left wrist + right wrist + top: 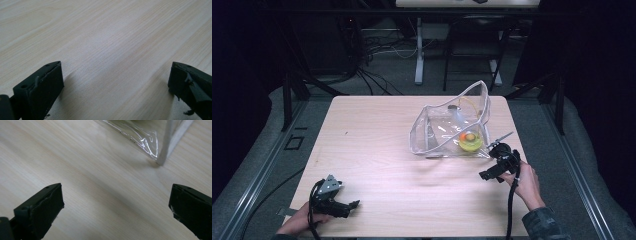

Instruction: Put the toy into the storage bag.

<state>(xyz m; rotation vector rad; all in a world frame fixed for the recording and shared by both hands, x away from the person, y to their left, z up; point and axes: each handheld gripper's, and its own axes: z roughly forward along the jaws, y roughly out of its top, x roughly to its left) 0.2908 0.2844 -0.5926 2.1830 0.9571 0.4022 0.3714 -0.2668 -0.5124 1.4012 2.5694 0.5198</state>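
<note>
One clear plastic bag [451, 125] sits on one tabletop [377, 150]. Inside it lies one yellow-green bowl [470, 143] holding one orange ball [463, 136]. Two hand-held grippers: left hand-held gripper [353, 204], right hand-held gripper [482, 175].

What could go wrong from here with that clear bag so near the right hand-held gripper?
The clear plastic bag stands open and slumped; a nudge from the open right hand-held gripper beside its corner could tip it. Its glossy film may slip from the jaws. The yellow and orange item inside could roll out.
</note>
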